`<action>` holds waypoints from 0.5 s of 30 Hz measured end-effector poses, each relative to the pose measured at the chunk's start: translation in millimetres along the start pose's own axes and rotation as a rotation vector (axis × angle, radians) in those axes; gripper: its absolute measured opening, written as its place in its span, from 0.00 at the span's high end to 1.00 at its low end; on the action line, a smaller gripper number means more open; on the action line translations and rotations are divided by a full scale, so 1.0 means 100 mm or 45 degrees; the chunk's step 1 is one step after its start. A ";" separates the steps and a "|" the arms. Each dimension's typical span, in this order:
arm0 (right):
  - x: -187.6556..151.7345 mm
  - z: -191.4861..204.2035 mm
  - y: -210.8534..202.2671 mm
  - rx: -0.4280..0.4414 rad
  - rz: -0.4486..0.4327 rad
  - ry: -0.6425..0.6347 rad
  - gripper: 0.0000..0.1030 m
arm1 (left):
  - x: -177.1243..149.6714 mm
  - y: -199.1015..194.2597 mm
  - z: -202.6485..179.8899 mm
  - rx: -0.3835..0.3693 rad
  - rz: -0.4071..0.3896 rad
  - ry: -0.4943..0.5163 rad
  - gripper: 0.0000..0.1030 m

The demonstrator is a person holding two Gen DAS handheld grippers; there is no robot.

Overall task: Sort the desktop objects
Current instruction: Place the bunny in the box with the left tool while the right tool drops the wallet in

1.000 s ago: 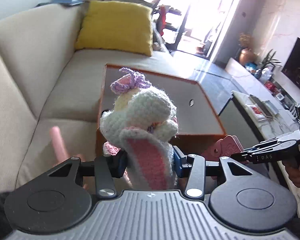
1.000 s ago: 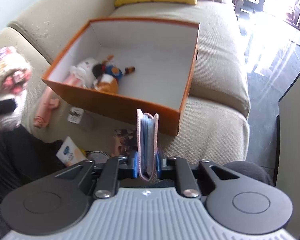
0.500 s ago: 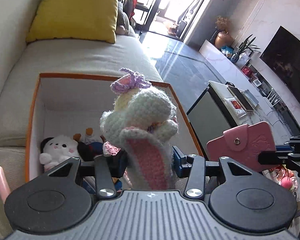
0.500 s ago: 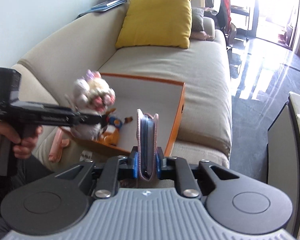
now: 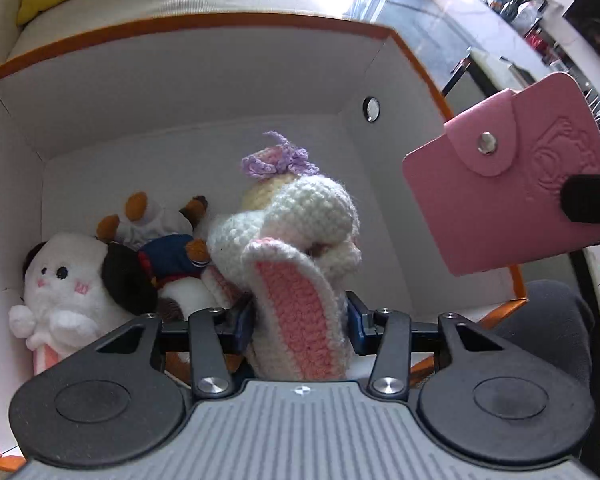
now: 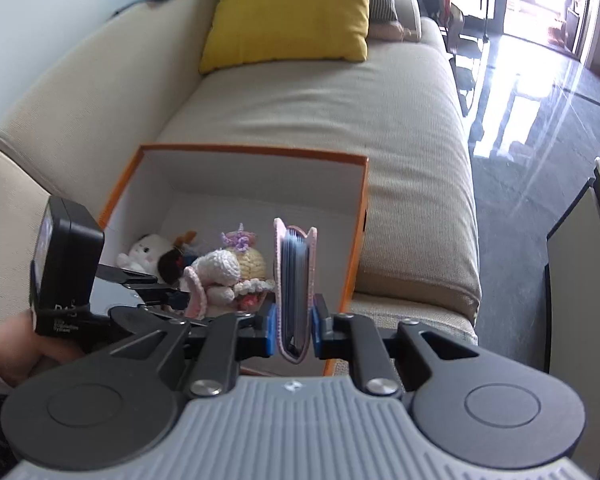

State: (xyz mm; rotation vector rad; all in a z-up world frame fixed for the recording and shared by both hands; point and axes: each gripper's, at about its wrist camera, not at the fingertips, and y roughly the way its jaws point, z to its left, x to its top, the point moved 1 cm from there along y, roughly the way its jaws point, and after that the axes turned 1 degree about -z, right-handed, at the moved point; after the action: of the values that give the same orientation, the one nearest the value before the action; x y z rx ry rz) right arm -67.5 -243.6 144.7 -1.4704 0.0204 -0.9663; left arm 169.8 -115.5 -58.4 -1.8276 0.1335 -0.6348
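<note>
My left gripper (image 5: 300, 322) is shut on a white crocheted bunny (image 5: 300, 240) with pink ears and a purple bow, and holds it inside the orange box (image 5: 180, 28), over its white floor. The bunny also shows in the right wrist view (image 6: 224, 272). Two plush toys, a white one (image 5: 60, 280) and a blue-clad one (image 5: 168, 256), lie in the box's left corner. My right gripper (image 6: 294, 326) is shut on a pink card wallet (image 6: 294, 280), upright, at the box's near right wall (image 6: 352, 256). The wallet shows in the left wrist view (image 5: 508, 196) too.
The box sits on a beige sofa (image 6: 340, 112) with a yellow cushion (image 6: 292, 12) at the back. A dark glossy floor (image 6: 540, 128) lies to the right, with a dark cabinet edge (image 6: 580, 260) near the right gripper.
My left gripper has carried the bunny forward and down into the box. My right gripper has brought the wallet closer to the box's right side.
</note>
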 end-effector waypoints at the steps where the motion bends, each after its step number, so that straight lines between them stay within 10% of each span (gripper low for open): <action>1: 0.01 0.03 0.05 -0.019 0.022 -0.003 0.83 | -0.01 0.05 0.01 0.009 0.017 -0.009 0.49; 15: -0.03 0.33 0.64 -0.288 0.293 -0.122 0.83 | -0.22 -0.02 0.12 -0.018 -0.038 -0.042 0.44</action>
State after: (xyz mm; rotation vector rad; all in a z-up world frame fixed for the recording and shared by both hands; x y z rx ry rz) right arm -17.2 -227.7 95.6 -1.6794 0.2306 -0.7232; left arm 156.6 -95.6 -67.0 -1.8556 0.0892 -0.6254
